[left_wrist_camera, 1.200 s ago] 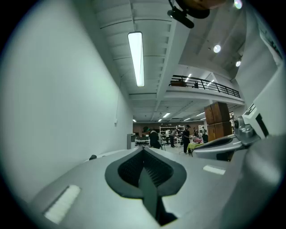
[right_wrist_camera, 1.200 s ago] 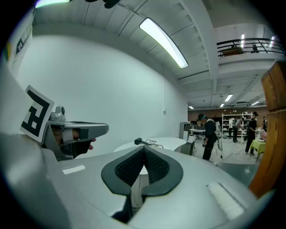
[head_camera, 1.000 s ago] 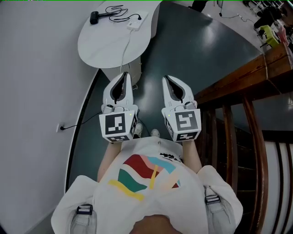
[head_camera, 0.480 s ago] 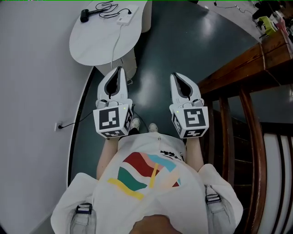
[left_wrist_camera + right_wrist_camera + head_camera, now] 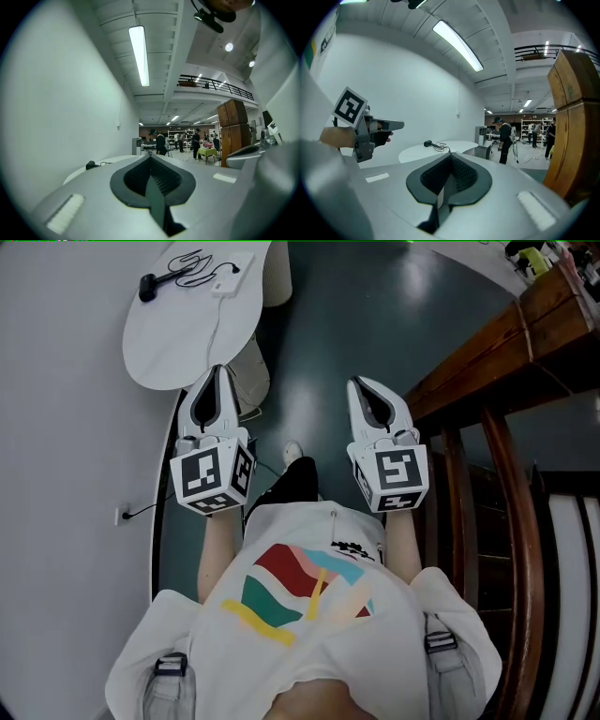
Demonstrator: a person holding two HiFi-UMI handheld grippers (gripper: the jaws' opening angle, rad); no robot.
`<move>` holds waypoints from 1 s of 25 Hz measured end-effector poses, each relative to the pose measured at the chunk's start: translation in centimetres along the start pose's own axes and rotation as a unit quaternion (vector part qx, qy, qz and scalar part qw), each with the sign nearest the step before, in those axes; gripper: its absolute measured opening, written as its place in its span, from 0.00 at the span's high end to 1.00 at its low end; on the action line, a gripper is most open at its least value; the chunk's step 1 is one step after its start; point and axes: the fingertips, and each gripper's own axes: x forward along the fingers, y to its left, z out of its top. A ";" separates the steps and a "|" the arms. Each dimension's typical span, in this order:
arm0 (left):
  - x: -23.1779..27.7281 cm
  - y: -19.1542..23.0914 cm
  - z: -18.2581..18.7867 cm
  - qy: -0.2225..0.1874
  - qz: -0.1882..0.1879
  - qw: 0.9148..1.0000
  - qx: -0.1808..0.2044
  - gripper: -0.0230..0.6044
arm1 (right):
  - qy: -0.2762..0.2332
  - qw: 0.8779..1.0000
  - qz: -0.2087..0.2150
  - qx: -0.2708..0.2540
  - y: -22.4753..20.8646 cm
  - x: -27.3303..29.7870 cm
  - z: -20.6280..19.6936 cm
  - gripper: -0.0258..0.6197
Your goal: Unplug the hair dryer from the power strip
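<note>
Holding left gripper (image 5: 217, 372) and right gripper (image 5: 362, 383) clenched empty, short of table (image 5: 178, 348); hair dryer (image 5: 148, 283) seemingly plugged into power strip (image 5: 226, 284), unplugging not started.

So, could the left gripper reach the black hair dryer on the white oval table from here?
Probably not yet: the left gripper looks short of the white oval table, and the black hair dryer lies at its far end. Nothing blocks the way.

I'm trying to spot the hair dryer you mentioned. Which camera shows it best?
The head view: the hair dryer lies on the white table, with its cord and the power strip beside it. The right gripper view shows it small and side-on; the left gripper view shows just a dark speck.
</note>
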 end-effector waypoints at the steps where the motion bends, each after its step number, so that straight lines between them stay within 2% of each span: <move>1: 1.2 0.0 -0.2 0.000 0.003 1.000 0.002 0.96 | -0.002 1.000 0.000 -0.001 -0.8 0.7 -0.1 0.94; 5: 6.3 -0.7 -1.0 -0.003 -0.008 1.000 0.015 0.96 | -0.008 1.000 -0.025 0.011 -4.8 3.6 -0.8 0.94; 9: 9.9 0.2 -1.0 -0.003 -0.024 1.000 -0.007 0.97 | -0.015 0.998 -0.055 -0.008 -6.6 5.7 1.7 0.94; 14: 18.7 1.8 -2.3 0.016 -0.027 0.999 -0.014 0.97 | -0.006 0.998 -0.056 -0.021 -9.9 14.0 3.1 0.94; 16: 23.1 2.9 -2.6 0.025 -0.023 0.999 -0.012 0.97 | 0.003 0.999 -0.046 -0.015 -11.2 18.5 3.4 0.94; 22: 35.9 7.7 -2.3 0.038 0.011 0.999 -0.019 0.96 | 0.012 0.999 0.019 -0.030 -12.7 32.8 7.1 0.94; 25: 40.3 9.8 -3.0 0.048 0.031 0.998 -0.037 0.97 | 0.017 0.998 0.050 -0.035 -12.9 38.5 8.4 0.94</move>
